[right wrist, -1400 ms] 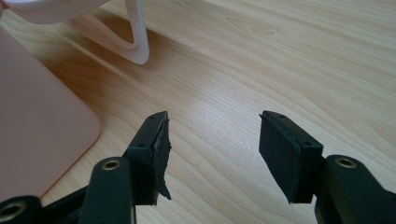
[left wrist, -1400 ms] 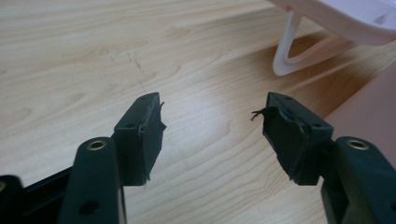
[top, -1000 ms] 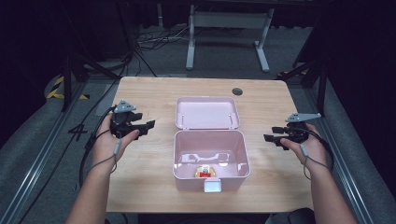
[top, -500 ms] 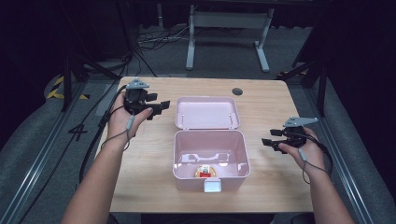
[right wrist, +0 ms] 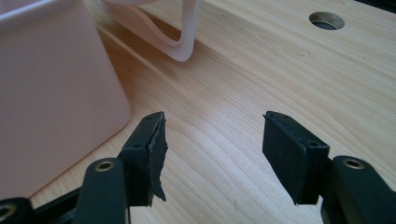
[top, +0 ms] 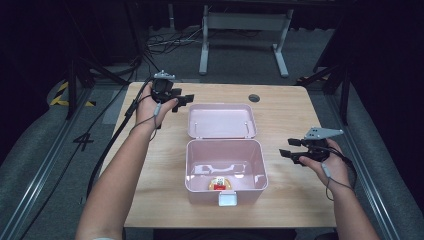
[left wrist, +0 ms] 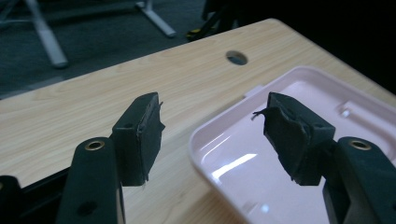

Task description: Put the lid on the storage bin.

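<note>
Open pink box [top: 226, 170] holding a small, possibly toy, item [top: 218, 183]; left gripper [top: 184, 100] and right gripper [top: 287, 155] flank it, jaws spread, empty.

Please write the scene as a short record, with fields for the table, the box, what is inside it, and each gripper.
table: light wood, round hole near the far edge
box: pink, open, near the middle of the table
lid: folded back flat behind the box
inside the box: one small red and yellow item near the front wall; too small to identify
latch: white, on the front of the box
left gripper: open, holding nothing, at the lid's far left corner
right gripper: open, holding nothing, to the right of the box
</note>
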Motion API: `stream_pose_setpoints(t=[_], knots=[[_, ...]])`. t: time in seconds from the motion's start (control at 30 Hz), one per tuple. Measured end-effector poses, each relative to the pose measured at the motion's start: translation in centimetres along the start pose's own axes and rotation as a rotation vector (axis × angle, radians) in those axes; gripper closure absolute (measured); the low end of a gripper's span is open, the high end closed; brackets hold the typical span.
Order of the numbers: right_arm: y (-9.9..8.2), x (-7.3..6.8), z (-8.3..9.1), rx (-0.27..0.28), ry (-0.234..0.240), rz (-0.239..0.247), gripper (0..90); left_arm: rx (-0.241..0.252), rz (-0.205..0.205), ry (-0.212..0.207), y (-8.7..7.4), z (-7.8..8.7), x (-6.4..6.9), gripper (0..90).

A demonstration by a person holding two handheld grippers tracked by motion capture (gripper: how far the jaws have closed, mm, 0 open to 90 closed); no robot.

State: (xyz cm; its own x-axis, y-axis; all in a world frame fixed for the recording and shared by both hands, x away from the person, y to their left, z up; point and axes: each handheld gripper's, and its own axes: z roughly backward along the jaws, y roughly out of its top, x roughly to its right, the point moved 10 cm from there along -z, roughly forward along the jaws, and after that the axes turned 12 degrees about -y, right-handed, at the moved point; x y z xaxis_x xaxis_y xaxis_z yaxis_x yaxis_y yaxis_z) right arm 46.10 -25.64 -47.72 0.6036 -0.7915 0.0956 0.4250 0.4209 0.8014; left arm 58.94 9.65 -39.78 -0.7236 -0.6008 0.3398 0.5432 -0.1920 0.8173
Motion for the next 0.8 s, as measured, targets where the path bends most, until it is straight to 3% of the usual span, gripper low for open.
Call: stream_pose_setpoints(t=[0.17,0.47,0.6,0.73,0.8], knots=[[0.1,-0.2,0.3,0.015,0.001,0.009,40.3,-0.065,-0.008,0.020,-0.7,-2.0,-1.0,36.8],[0.0,-0.3,0.6,0.019,-0.001,0.015,40.1,-0.142,0.070,0.011,-2.9,-4.6,-2.8,36.0],[0.0,-0.3,0.8,0.022,-0.001,0.010,40.0,-0.167,0.100,-0.011,-3.6,-5.2,-2.7,36.1],[-0.1,-0.3,0.8,0.021,-0.001,0.013,40.0,-0.188,0.136,-0.004,-4.1,-5.2,-2.7,38.9],[-0.1,-0.5,0.9,0.020,0.004,0.013,40.0,-0.203,0.178,-0.023,-4.4,-5.3,-2.5,42.1]])
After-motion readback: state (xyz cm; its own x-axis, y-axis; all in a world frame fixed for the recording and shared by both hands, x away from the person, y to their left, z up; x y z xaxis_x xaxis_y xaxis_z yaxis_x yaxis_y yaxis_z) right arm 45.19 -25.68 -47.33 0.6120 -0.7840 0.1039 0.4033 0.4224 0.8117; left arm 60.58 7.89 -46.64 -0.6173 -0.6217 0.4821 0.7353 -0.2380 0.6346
